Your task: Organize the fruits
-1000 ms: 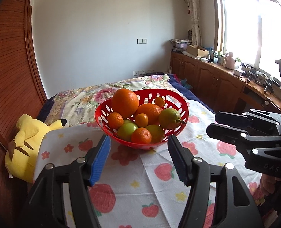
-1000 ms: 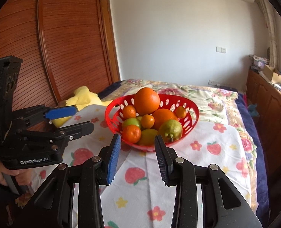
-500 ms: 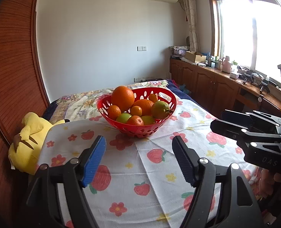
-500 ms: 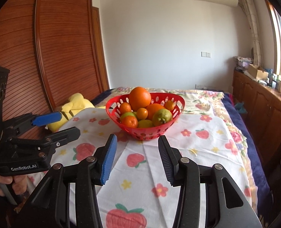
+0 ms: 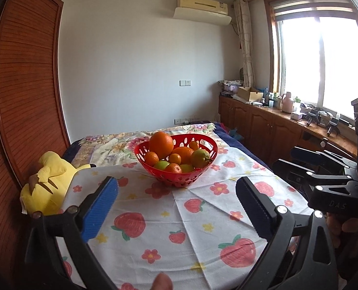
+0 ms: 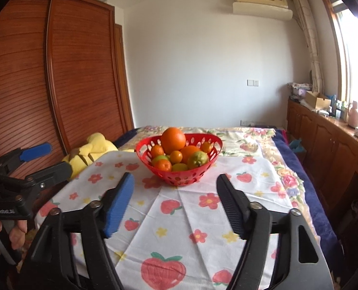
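A red perforated basket (image 5: pixel 179 181) stands on the strawberry-print cloth (image 5: pixel 169 217) and holds a large orange (image 5: pixel 161 144), small tangerines, green fruits and a yellow-green lemon (image 5: pixel 200 157). It also shows in the right wrist view (image 6: pixel 179 178). My left gripper (image 5: pixel 176 188) is open and empty, well back from the basket. My right gripper (image 6: pixel 175 188) is open and empty, also back from it. Each gripper shows at the edge of the other's view: the right one (image 5: pixel 297 162) and the left one (image 6: pixel 48 159).
A yellow plush toy (image 5: pixel 46 183) lies at the cloth's left edge against a wooden sliding wardrobe (image 5: pixel 21 96). A floral bedspread (image 6: pixel 251 133) lies behind the basket. Wooden cabinets (image 5: pixel 263 125) with clutter run under the window on the right.
Both grippers have pulled back and up from the basket, which now looks smaller and farther. Both sets of jaws have opened wider. The fruit has not moved.
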The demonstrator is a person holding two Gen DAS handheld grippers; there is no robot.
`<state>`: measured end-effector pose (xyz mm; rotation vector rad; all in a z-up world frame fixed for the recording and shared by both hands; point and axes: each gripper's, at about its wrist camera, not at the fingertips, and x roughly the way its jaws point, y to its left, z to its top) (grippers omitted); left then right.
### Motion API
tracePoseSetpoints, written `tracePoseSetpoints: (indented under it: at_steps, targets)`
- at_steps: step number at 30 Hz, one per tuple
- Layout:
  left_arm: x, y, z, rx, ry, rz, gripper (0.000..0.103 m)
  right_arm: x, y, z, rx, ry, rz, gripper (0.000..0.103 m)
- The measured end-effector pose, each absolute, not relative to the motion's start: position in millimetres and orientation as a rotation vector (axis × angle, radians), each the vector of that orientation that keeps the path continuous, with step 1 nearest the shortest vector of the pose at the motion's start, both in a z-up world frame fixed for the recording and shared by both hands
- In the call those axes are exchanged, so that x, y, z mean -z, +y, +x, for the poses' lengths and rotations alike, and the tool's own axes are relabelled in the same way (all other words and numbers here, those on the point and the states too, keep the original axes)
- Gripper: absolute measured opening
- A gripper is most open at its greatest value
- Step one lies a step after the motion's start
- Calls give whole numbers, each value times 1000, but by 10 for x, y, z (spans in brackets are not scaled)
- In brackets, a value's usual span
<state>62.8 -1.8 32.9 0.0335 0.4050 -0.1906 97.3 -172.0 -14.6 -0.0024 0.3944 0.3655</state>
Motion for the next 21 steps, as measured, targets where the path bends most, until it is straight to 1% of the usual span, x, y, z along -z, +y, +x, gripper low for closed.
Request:
tracePoseSetpoints:
  at_steps: [2,8,21]
  targets:
    - [-361,-26,562,176,395,41,99,112,-1732,924,-357,383,-9,84]
    - [-388,-9,434,146,385,44,99,34,-1754,817,-332,361,-18,89]
    - [-283,4,303,105,405,31,99,90,-1823,569,-269,349,1,89]
